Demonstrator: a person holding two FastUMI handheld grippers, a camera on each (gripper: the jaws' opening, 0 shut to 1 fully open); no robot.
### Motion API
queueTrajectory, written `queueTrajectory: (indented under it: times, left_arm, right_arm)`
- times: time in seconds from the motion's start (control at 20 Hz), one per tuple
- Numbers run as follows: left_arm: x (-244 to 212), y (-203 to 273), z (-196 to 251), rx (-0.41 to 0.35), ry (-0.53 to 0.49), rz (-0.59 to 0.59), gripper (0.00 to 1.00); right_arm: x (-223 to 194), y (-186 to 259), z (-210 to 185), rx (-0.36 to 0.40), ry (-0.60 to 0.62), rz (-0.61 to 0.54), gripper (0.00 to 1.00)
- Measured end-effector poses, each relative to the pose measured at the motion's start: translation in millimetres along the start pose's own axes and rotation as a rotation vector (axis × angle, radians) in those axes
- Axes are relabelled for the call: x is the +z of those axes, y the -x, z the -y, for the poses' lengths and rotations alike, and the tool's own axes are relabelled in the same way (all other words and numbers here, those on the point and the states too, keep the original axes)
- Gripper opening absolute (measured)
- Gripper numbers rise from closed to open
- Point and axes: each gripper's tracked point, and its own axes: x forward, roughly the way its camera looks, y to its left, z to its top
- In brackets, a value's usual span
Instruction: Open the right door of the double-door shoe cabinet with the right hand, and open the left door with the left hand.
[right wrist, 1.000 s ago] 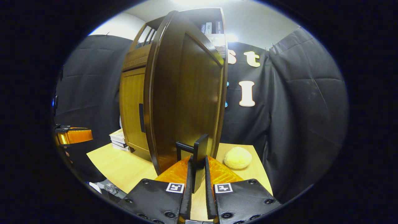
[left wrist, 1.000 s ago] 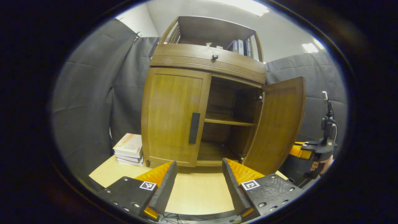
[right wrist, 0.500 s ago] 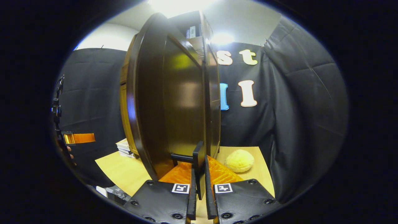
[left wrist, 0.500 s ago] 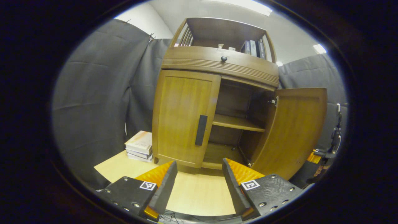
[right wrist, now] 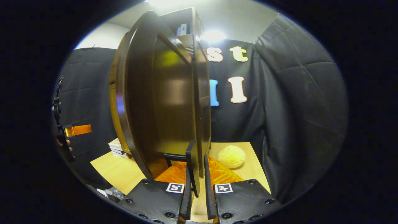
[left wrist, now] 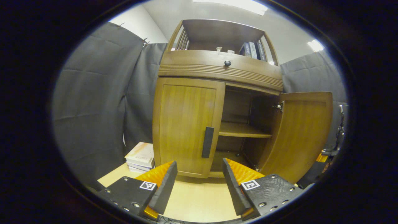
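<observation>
Two doors front the shoe cabinet [left wrist: 217, 71], and they stand in different states: the left door [left wrist: 186, 124] is shut flat against the frame, while the right door [left wrist: 300, 133] is swung well out, baring the inner shelf [left wrist: 242, 133]. Against the picture a second back, the right door has opened further; in the left gripper view its face has turned from a steep slant to nearly broadside, and in the right gripper view more of the booth wall shows past its edge. The right gripper [right wrist: 196, 199] has its jaws closed on the right door's dark handle [right wrist: 191, 165], a finger pressing each side, as it did a second ago. The left gripper [left wrist: 197, 183] has its jaws spread wide with nothing between them, hovering over the light wooden table [left wrist: 199, 199] in front of the left door, apart from that door's handle [left wrist: 207, 142]; the cabinet now sits a little nearer and further right in its view than before. A stack of books [left wrist: 140, 155] lies on the table just left of the cabinet, and a pale yellow plush [right wrist: 230, 156] rests on the table beyond the open door.
</observation>
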Motion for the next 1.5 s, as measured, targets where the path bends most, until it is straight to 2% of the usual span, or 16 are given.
queueTrajectory:
  times: [0.2, 0.25, 0.3, 0.35, 0.45, 0.55, 0.6, 0.75, 0.8, 0.85, 0.95, 1.25, 1.35, 1.5]
  left_arm:
    - [14, -28, -22, -0.027, -0.024, 0.051, 0.83]
    - [16, -36, -27, -0.036, -0.031, 0.062, 0.83]
    - [17, -43, -30, -0.044, -0.042, 0.068, 0.83]
    - [19, -51, -33, -0.05, -0.056, 0.075, 0.83]
    - [26, -62, -34, -0.07, -0.078, 0.095, 0.83]
    - [34, -76, -30, -0.102, -0.087, 0.109, 0.83]
    - [35, -84, -26, -0.119, -0.086, 0.113, 0.83]
    - [39, -109, -10, -0.167, -0.1, 0.122, 0.83]
    - [37, -116, -4, -0.176, -0.103, 0.122, 0.83]
    - [36, -124, 1, -0.184, -0.099, 0.119, 0.83]
    - [27, -138, 13, -0.203, -0.074, 0.1, 0.84]
    - [9, -185, 41, -0.219, -0.061, 0.065, 0.83]
    - [4, -198, 47, -0.21, -0.067, 0.056, 0.83]
    - [-6, -214, 59, -0.242, -0.055, 0.03, 0.83]
  right_arm:
    - [-7, 24, 4, -0.11, -0.003, -0.004, 0.22]
    - [-8, 31, 5, -0.137, -0.005, -0.008, 0.33]
    - [-10, 37, 6, -0.169, -0.008, -0.008, 0.32]
    - [-10, 46, 10, -0.208, -0.011, -0.003, 0.39]
    - [-4, 64, 26, -0.322, -0.03, 0.024, 0.65]
    - [7, 81, 31, -0.392, -0.086, 0.073, 0.92]
    - [11, 91, 34, -0.421, -0.093, 0.098, 0.97]
    - [5, 113, 31, -0.498, -0.076, 0.131, 0.97]
    - [2, 118, 27, -0.512, -0.081, 0.131, 0.97]
    - [-1, 121, 20, -0.521, -0.089, 0.131, 0.92]
    - [-5, 125, 6, -0.532, -0.087, 0.134, 0.92]
    - [-4, 119, -49, -0.501, -0.059, 0.144, 0.93]
    - [-3, 121, -61, -0.502, -0.037, 0.14, 0.93]
    - [-3, 123, -75, -0.498, -0.024, 0.129, 0.93]
